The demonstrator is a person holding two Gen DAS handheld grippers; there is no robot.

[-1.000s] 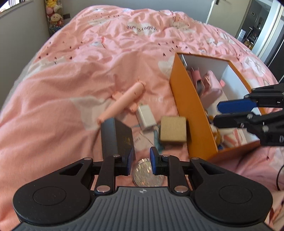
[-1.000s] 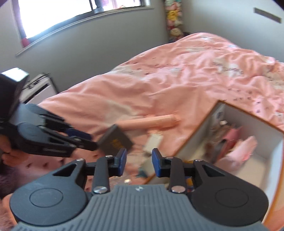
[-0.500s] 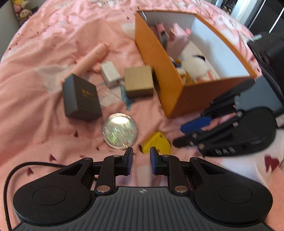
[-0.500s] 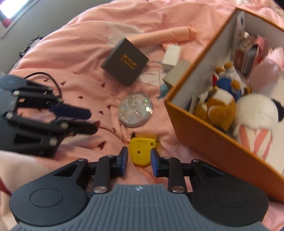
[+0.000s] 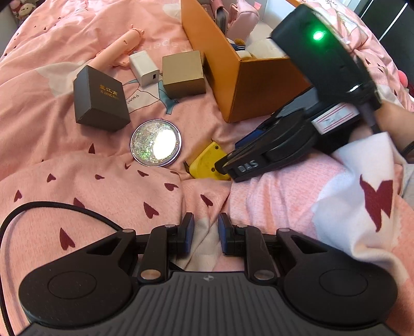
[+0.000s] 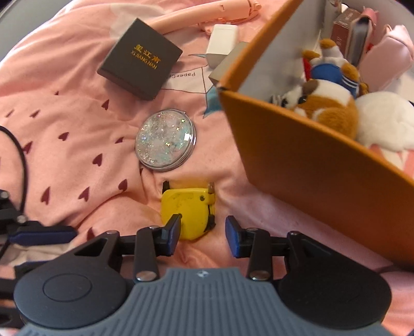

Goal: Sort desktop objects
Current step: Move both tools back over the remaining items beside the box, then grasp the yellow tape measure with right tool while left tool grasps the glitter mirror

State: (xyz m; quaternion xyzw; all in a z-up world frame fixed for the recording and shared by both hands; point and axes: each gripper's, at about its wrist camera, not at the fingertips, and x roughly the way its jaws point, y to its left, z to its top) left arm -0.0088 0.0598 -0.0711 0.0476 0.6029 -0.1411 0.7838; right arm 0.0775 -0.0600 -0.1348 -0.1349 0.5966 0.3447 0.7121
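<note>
A pink duvet (image 5: 77,181) printed with small dark red hearts covers the bed, wrinkled, with a white patch bearing a blue line drawing and lettering (image 6: 186,77). A black cable (image 5: 51,209) curves across it. Soft toys (image 5: 22,7) sit at the far corner.

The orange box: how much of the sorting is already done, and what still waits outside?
The orange box already holds plush toys and a pink pouch. In hand: the right gripper, opening, straddles the yellow tape measure, not yet gripped. Left on the bedspread: glitter mirror, black box, tan box, white charger, pink stick.
</note>
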